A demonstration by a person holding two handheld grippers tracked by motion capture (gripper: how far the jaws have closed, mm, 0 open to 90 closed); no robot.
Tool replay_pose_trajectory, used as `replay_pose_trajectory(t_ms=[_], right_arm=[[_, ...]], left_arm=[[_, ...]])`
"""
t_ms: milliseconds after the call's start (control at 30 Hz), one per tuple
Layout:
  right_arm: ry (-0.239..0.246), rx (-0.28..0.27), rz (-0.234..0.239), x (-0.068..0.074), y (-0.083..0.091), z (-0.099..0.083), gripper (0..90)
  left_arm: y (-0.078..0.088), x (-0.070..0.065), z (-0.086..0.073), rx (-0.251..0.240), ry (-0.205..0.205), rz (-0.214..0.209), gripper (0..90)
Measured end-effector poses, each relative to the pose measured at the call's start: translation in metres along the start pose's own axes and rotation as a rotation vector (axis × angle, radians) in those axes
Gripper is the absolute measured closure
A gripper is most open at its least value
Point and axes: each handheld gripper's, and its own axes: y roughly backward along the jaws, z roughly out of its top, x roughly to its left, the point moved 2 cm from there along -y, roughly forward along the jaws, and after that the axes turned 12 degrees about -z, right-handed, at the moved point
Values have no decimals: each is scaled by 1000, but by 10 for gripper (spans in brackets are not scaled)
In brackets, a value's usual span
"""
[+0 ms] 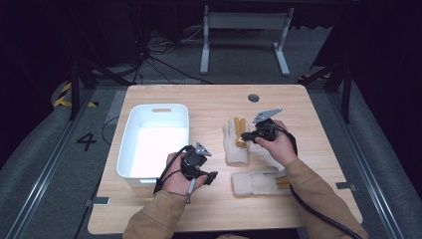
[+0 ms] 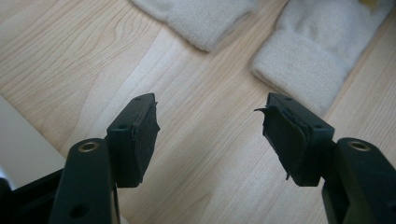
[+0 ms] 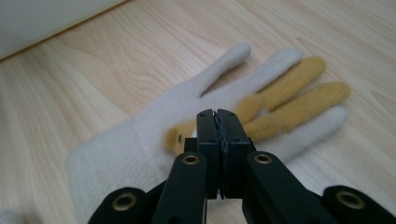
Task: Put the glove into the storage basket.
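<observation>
1. The right gripper [image 1: 247, 137], jaws pressed together with nothing seen between them, hovers over the upright cream knitted glove with mustard fingers [image 1: 235, 142] at mid-table.
2. The left gripper [image 1: 213, 176], jaws apart and empty, points at a second cream glove [image 1: 254, 182] lying crosswise nearby.
3. A white plastic bin [image 1: 130, 132] sits left on the wooden table [image 1: 209, 99], touching neither glove.

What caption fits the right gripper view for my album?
Shut right claw above a cream woolly glove with mustard-yellow fingers on the wooden table.
</observation>
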Motion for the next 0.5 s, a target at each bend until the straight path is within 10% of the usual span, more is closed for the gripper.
replay_pose_trajectory(t_ms=[500], right_arm=[[-18, 56, -52, -14, -28, 6, 890]], left_arm=[[-4, 0, 2, 18, -14, -18, 350]])
